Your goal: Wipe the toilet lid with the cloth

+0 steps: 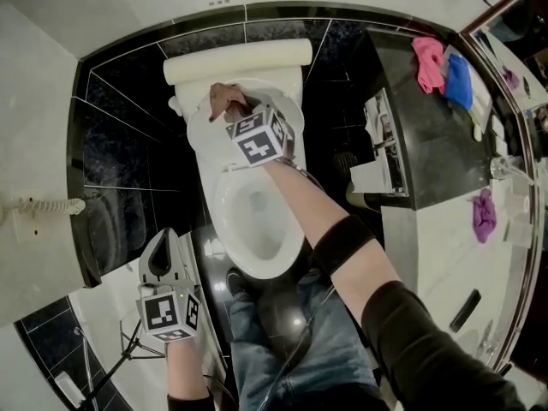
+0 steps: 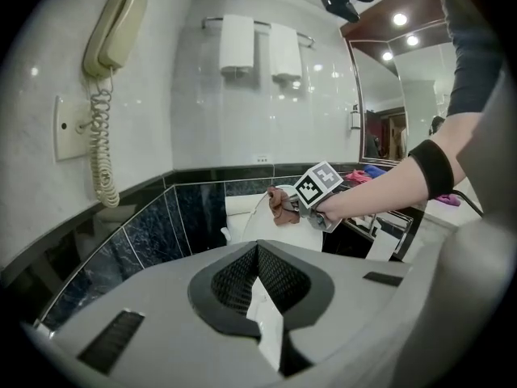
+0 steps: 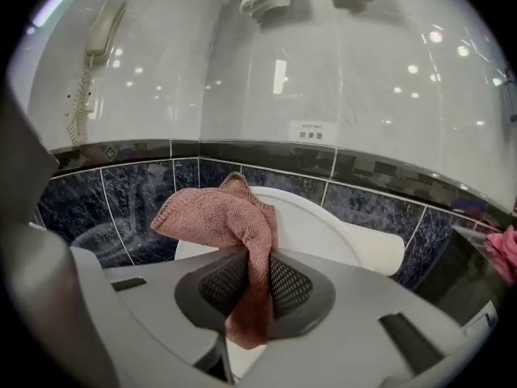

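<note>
The white toilet lid (image 1: 286,103) stands raised against the tank (image 1: 238,62), above the open bowl (image 1: 257,221). My right gripper (image 1: 233,114) is shut on a reddish-brown cloth (image 1: 223,99) and holds it at the lid's upper left. In the right gripper view the cloth (image 3: 218,215) bunches out of the gripper (image 3: 250,281) with the lid (image 3: 319,225) just behind it. My left gripper (image 1: 164,245) hangs low to the left of the bowl, shut and holding nothing. In the left gripper view this gripper (image 2: 258,255) points toward the lid (image 2: 266,226) and the cloth (image 2: 280,202).
A wall phone (image 2: 113,31) with a coiled cord hangs on the left wall. Folded towels (image 2: 254,45) sit on a rail above the tank. The dark counter (image 1: 419,144) to the right carries pink (image 1: 428,62), blue (image 1: 458,80) and purple cloths (image 1: 484,212). The person's jeans (image 1: 282,349) are in front of the bowl.
</note>
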A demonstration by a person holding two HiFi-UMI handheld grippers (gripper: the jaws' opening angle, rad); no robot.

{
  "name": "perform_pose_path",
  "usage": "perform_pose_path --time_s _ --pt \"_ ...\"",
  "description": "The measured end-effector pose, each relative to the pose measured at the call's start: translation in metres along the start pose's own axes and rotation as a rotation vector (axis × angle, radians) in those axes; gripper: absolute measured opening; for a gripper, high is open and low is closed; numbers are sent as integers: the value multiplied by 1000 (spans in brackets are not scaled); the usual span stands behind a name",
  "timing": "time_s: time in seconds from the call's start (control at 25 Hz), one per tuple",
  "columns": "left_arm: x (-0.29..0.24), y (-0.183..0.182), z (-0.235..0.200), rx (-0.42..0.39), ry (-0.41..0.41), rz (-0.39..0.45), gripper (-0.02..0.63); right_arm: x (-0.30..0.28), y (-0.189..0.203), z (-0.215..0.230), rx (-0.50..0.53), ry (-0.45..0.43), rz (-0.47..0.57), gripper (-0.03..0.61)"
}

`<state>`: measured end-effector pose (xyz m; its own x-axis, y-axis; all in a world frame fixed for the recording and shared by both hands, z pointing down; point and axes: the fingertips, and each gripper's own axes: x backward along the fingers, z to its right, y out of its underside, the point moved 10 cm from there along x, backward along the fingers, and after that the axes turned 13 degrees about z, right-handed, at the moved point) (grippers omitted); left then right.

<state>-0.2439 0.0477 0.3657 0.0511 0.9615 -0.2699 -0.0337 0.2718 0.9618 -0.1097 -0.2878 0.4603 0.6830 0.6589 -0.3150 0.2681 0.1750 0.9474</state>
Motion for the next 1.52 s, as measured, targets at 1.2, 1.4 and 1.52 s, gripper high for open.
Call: perform_pose_path --time_s 1.2,1.4,1.52 --pt "-15 23 -41 -16 57 6 4 -44 47 -127 33 -132 -49 75" --pt "-13 27 -45 -18 57 0 4 -46 54 -85 -56 -18 -43 75" --pt "-16 30 -39 -10 66 -5 4 -20 61 -44 -79 80 -37 75"
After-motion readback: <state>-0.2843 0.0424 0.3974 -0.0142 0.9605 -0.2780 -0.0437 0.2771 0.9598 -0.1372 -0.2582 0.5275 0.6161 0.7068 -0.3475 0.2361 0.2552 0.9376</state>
